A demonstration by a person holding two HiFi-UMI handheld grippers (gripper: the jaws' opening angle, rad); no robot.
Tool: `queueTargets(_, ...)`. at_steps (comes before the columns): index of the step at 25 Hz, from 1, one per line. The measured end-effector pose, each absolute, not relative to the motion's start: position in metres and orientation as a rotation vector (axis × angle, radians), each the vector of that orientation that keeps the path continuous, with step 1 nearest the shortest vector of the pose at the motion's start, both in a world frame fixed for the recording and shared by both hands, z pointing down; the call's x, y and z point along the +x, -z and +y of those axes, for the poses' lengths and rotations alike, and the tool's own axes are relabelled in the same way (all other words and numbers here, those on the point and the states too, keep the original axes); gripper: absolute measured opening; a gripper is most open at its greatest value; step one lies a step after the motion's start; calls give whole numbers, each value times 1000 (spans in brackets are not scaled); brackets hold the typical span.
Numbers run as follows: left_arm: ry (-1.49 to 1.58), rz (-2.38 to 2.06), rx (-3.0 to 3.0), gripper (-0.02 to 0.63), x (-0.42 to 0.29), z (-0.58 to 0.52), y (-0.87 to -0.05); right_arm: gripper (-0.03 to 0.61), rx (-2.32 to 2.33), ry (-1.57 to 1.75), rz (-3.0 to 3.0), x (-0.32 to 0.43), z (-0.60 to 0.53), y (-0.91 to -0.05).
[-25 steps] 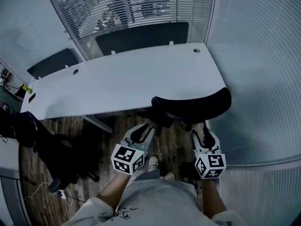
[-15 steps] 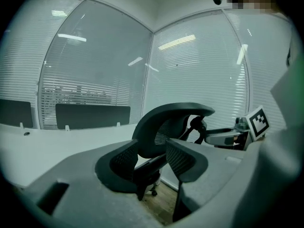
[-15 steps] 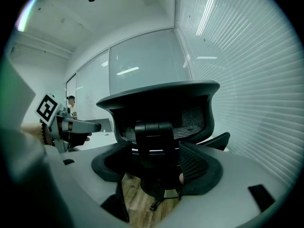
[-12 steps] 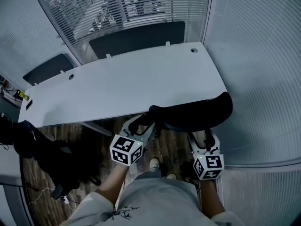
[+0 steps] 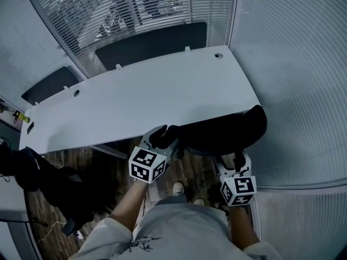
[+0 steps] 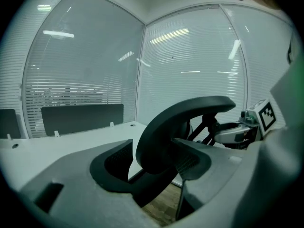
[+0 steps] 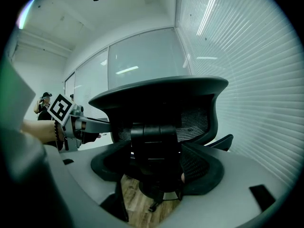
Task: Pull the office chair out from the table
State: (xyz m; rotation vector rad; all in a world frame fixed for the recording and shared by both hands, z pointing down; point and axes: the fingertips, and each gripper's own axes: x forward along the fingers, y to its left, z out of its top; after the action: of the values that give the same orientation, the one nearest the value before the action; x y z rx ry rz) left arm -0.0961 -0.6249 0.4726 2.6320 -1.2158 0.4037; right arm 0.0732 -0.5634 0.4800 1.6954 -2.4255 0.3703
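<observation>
Chair point(image 5: 227, 130): dark, lower right of centre in the head view, with its backrest at the table's point(image 5: 146, 99) near edge. The seat and base are hidden under the tabletop and backrest.

Left gripper point(image 5: 161, 137): jaws wide apart, just been opening. The backrest's left end stands between them, unclamped.

Right gripper point(image 5: 234, 161): jaws wide apart, just been opening. The backrest's centre post stands between them, released. From above, the backrest partly covers the tips.

Dark shape point(image 5: 54, 183): lower left, too dim to name.
</observation>
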Motion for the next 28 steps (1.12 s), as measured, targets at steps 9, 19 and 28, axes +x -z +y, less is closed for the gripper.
queueTargets(9, -435, -1101, 2678, 249, -82, -633, -473, 275, 1689, -388, -2378, 75, -580, -482)
queueTargets(19, -445, -1043, 2709, 250, -81, -630, -477, 276, 1642, -375, -2360, 74, -574, -483)
queueTargets(28, -457, -1059, 2712, 249, -83, -619, -480, 276, 1647, -368, -2356, 72, -563, -489)
